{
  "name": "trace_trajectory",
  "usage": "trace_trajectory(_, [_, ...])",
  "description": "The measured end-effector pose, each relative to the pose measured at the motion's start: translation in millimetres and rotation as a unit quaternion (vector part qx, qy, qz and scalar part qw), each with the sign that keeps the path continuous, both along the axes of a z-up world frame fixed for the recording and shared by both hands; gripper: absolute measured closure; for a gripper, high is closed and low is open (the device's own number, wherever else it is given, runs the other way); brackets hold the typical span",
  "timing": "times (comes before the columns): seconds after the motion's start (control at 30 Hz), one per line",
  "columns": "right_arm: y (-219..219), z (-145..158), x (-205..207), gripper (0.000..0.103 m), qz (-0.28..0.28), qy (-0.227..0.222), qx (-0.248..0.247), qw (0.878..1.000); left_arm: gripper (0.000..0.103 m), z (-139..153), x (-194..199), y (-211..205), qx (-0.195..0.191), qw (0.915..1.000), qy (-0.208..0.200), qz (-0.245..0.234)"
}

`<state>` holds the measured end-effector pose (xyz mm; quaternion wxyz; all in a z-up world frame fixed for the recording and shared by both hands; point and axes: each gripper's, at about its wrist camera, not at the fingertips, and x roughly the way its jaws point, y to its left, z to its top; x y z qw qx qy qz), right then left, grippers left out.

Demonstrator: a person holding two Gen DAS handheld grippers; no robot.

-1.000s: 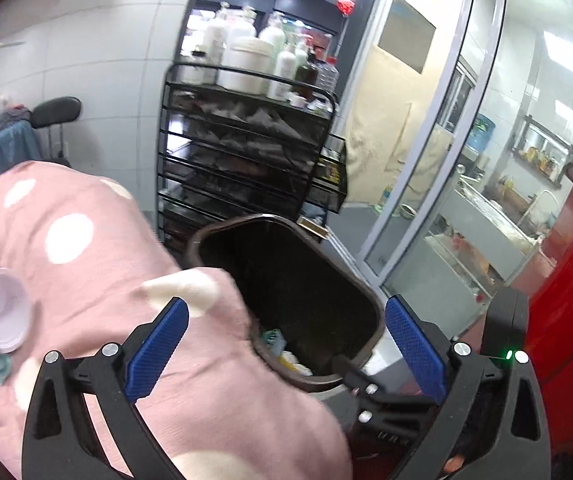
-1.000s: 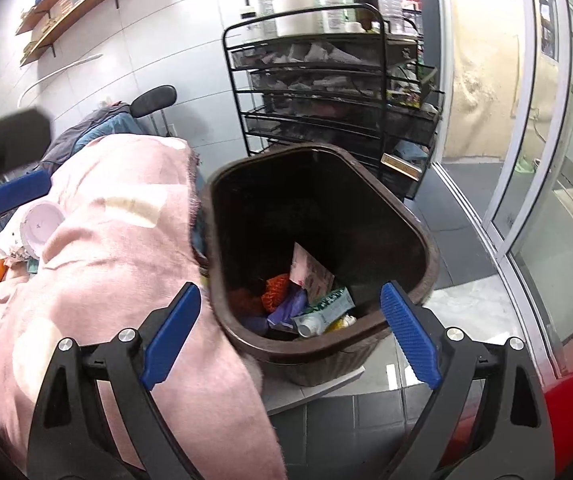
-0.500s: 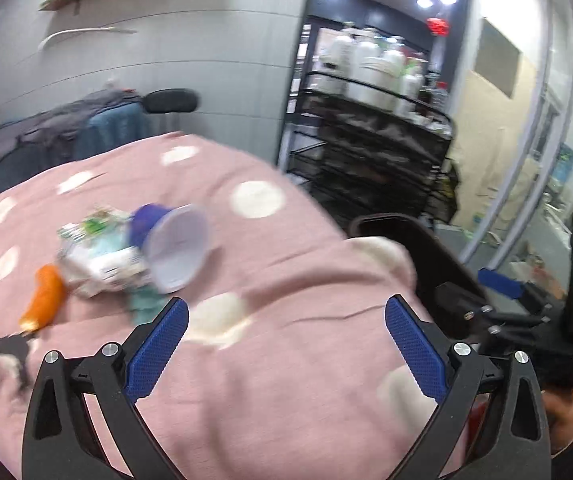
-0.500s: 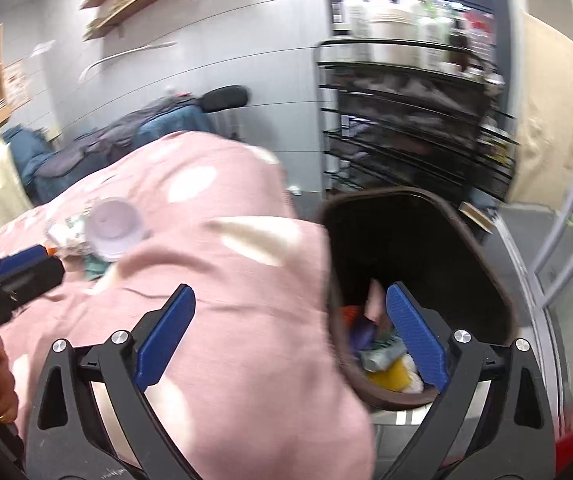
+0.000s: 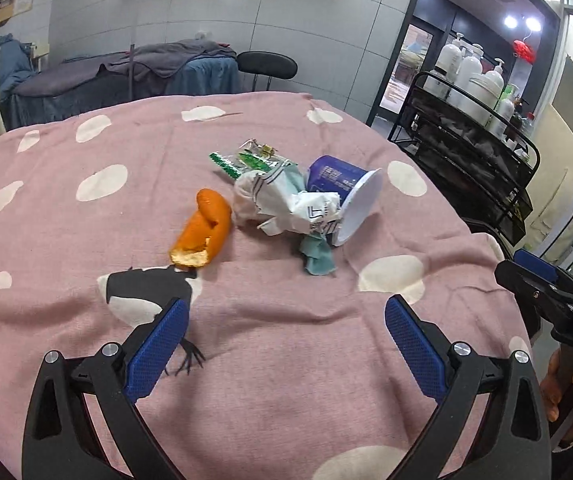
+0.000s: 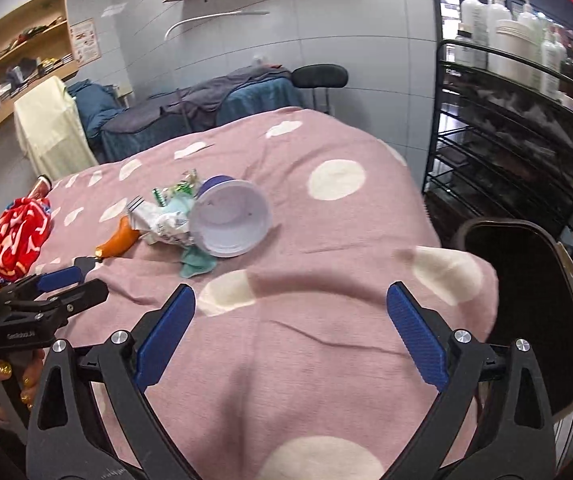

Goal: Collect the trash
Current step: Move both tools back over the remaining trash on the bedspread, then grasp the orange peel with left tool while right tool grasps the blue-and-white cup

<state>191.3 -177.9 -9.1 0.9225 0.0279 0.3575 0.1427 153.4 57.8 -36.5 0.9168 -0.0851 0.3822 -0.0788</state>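
Note:
A heap of trash lies on the pink dotted blanket (image 5: 286, 360): a tipped blue cup (image 5: 344, 196) (image 6: 228, 218), crumpled white paper (image 5: 290, 208), a green wrapper (image 5: 242, 162), a teal scrap (image 5: 318, 258), orange peel (image 5: 204, 230) (image 6: 116, 242) and a black plastic fork (image 5: 154, 286). My left gripper (image 5: 286, 344) hovers open just short of the fork, nothing between its fingers. My right gripper (image 6: 290, 336) is open and empty over the blanket's right end. The dark trash bin (image 6: 526, 300) stands beside that end, its inside hidden.
A black wire cart (image 6: 514, 128) with white bottles stands behind the bin. A red patterned item (image 6: 20, 236) lies at the blanket's far left. Another covered bed (image 5: 126, 76) and a stool (image 5: 266, 66) stand by the back wall. Shelves (image 6: 18, 64) hang on the left.
Both grippers have swung left, away from the bin and onto the blanket. The trash heap now lies ahead of the left gripper, and the bin's contents have dropped out of sight.

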Motion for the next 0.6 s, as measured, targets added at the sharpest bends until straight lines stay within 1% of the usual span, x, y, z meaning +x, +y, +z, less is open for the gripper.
trace_trajectory(0.1, [13,-2,4,0.008,0.015,0.011,0.001,1.0,0.007,-2,4,7,0.006,1.0,0.003,0.005])
trace_trajectory(0.17, [18,-3,6,0.008,0.018,0.012,-0.004,1.0,0.008,-4,10,15,0.009,0.9998,0.011,0.01])
trace_trajectory(0.37, [27,-4,12,0.008,0.02,0.018,-0.012,1.0,0.014,-5,28,40,-0.004,0.9995,0.022,0.022])
trace_trajectory(0.43, [29,-5,15,0.008,0.022,0.023,-0.013,0.999,0.017,-6,35,45,-0.003,0.9994,0.028,0.023])
trace_trajectory(0.6, [33,-9,21,0.008,0.023,0.032,-0.018,0.999,0.021,-10,51,49,0.004,0.999,0.041,0.02])
